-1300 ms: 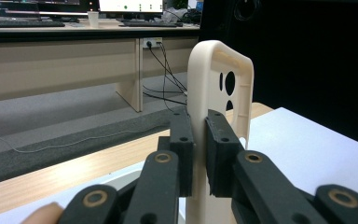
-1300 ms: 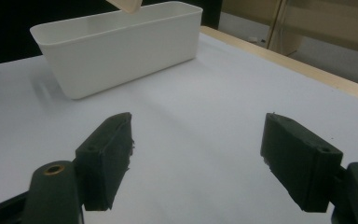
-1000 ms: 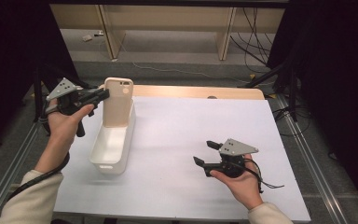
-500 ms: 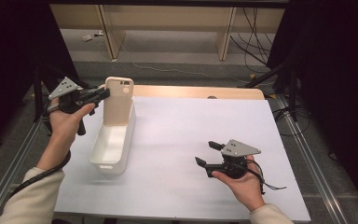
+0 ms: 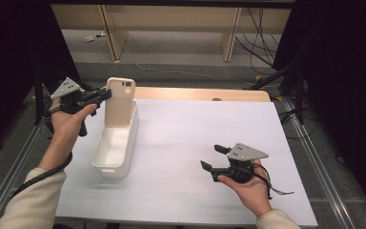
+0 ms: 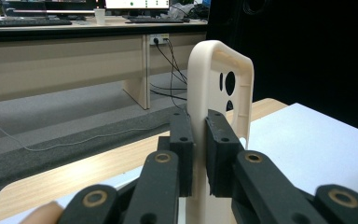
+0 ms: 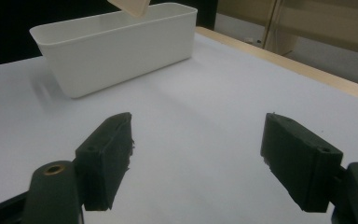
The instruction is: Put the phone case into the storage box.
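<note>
Left gripper (image 5: 106,94): jaws pinching edge of beige phone case (image 5: 120,101); pads pressed on both faces. Case upright, lower end inside far end of white bin (image 5: 115,145). Bin on white table sheet (image 5: 186,157), left of centre. Right gripper (image 5: 214,157): jaws spread wide, nothing between them, low over bare sheet, well apart from bin.

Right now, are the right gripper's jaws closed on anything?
No, in the right gripper view the right gripper has its jaws spread wide, with only the bare white table between them.
</note>
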Available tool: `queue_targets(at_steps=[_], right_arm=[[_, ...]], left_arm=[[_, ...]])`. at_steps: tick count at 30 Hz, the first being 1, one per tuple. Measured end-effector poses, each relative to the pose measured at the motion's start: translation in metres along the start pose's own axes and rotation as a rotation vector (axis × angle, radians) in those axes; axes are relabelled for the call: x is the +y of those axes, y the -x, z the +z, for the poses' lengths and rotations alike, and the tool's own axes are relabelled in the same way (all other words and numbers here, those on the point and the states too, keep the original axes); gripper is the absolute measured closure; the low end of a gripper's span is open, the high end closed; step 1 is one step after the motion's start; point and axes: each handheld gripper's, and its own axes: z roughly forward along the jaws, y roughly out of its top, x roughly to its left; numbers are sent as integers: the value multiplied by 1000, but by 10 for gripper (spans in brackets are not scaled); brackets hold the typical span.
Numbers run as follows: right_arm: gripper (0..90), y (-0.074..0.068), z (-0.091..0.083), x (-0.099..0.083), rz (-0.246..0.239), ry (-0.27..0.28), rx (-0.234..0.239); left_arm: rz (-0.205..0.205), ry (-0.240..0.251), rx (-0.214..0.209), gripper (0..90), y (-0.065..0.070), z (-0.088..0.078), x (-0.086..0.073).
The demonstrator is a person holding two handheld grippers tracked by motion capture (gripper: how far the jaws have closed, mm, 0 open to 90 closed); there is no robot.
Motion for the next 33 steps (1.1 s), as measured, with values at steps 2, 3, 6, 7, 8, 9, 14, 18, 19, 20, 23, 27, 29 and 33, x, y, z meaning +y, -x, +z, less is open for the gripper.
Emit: queue_targets(at_steps=[2,3,6,7,8,9,14,18,19,20,23,27,29,33], right_arm=[[262,0,0,0,-2,2,-1],[261,0,0,0,-2,2,-1],[261,0,0,0,-1,1,0],[262,0,0,0,-1,0,1],[261,0,0,0,-1,0,2],[262,0,0,0,-3,-4,1],[262,0,0,0,-1,-1,1],[262,0,0,0,-1,-5,2],[262,0,0,0,0,-4,3],[262,0,0,0,-1,0,2],[262,-1,0,0,14,-9,5],[262,0,0,0,-1,1,0],[262,0,0,0,1,6,-1],[262,0,0,0,-2,10,-5]], left_arm=[[2,-2,1,823,-1,1,0],[4,-3,4,823,-2,1,0],[3,-5,9,824,-5,2,-1],[2,-7,10,824,-5,3,-1],[4,-8,11,824,-6,3,-1],[7,-9,14,823,-7,4,-1],[13,-14,21,824,-11,5,0],[13,-14,25,823,-13,8,-1],[22,-13,38,824,-14,8,0],[29,-15,42,824,-15,8,0],[26,-16,41,823,-16,10,0],[23,-16,43,823,-18,11,0],[25,-17,44,823,-19,12,-1],[26,-17,48,823,-21,13,-1]])
